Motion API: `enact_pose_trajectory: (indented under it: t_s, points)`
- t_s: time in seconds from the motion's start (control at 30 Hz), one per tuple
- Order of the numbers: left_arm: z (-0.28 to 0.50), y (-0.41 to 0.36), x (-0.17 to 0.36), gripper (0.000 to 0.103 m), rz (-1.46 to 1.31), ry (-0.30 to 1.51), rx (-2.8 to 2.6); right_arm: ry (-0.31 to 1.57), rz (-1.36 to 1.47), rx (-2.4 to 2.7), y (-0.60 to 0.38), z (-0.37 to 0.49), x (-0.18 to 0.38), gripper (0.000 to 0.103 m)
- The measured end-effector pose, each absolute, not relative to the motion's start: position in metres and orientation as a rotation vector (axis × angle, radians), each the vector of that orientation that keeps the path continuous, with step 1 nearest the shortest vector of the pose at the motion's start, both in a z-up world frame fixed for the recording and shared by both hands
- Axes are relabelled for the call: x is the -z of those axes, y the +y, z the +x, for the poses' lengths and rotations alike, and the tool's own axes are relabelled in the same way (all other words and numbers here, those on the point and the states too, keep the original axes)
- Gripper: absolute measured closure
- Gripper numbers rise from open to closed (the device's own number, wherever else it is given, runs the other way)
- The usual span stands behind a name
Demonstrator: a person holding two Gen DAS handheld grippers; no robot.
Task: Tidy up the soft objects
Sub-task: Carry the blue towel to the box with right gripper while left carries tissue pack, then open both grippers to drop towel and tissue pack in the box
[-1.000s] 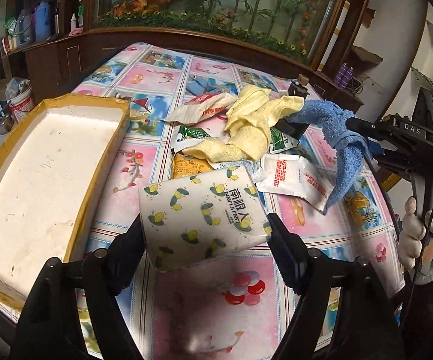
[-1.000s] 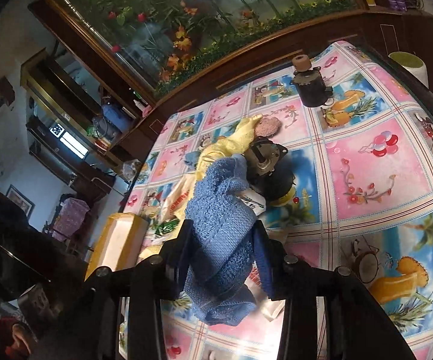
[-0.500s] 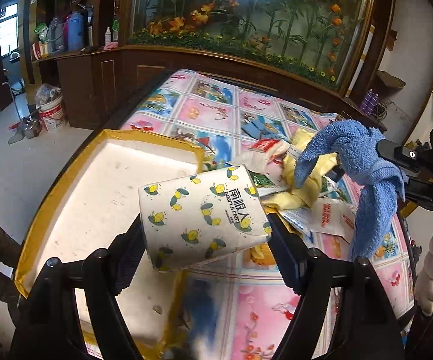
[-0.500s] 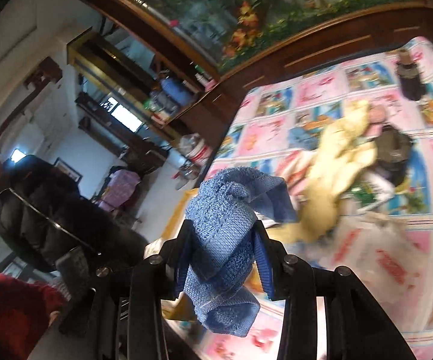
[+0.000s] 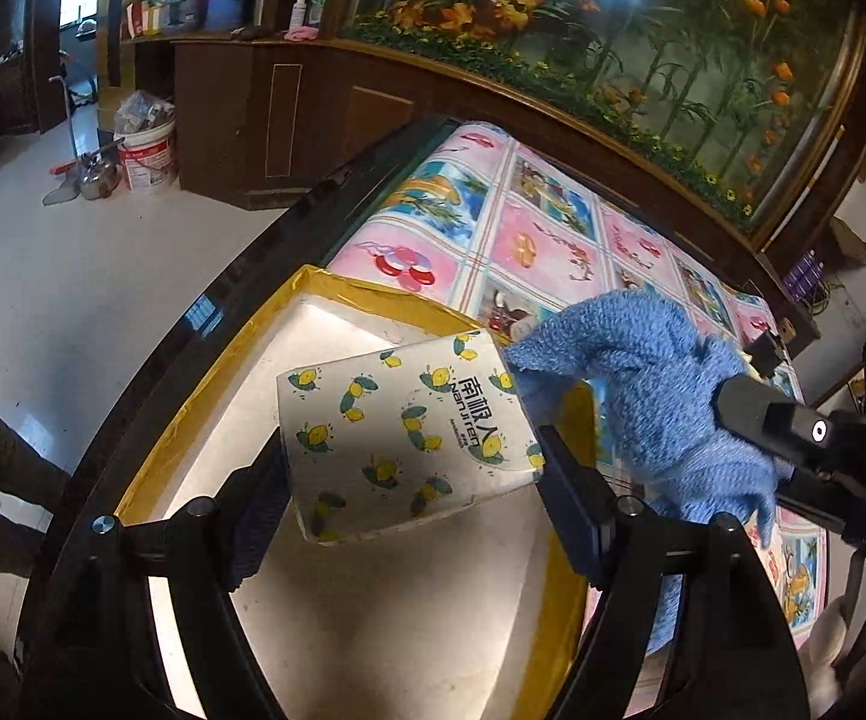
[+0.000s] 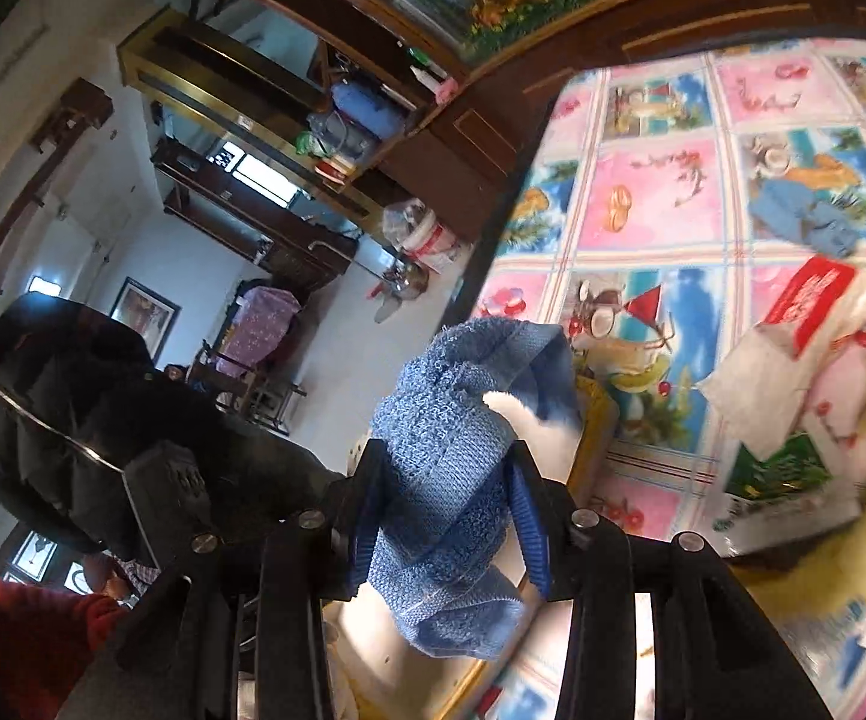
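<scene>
Over the box [image 5: 204, 396] at the table's [image 5: 553, 228] left edge, the left gripper [image 5: 411, 480] clamps a tissue pack [image 5: 402, 438] and the right gripper [image 6: 445, 522] pinches a blue towel [image 6: 439, 468], both poised for dropping in.

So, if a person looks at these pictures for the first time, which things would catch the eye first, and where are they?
Probably the tissue pack printed with lemons, clamped in the left hand-held gripper above the white foam box with yellow-taped edges. Next, the blue towel bunched in the right hand-held gripper, just right of the pack. Behind them lies the bright cartoon-patterned tablecloth.
</scene>
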State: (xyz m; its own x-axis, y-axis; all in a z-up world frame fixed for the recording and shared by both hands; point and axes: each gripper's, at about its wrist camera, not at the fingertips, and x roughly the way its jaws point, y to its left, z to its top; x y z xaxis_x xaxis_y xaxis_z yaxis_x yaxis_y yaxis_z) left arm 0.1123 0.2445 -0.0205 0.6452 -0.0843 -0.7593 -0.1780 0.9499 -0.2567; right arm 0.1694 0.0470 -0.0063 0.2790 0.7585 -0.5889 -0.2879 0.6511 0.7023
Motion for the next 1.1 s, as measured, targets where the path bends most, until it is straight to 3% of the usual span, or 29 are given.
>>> enact_pose_trajectory:
  t_s: [0.23, 0.53, 0.83, 1.1]
  points:
    - [0.121, 0.263, 0.04, 0.024, -0.397, 0.92, -0.086, 1.157, 0.452, -0.705, 0.074, 0.182, 0.046, 0.06]
    - [0.121, 0.273, 0.038, 0.024, -0.45, 0.912, -0.071, 1.089, 0.354, -0.685, 0.076, 0.17, 0.03, 0.039]
    - [0.085, 0.255, 0.005, 0.024, -0.432, 0.838, -0.071, 0.996, 0.32, -0.636, 0.016, 0.131, 0.002, 0.035]
    - [0.054, 0.187, -0.016, 0.024, -0.331, 0.813, 0.055, 0.929, 0.332, -0.49, -0.104, 0.075, 0.001, 0.029]
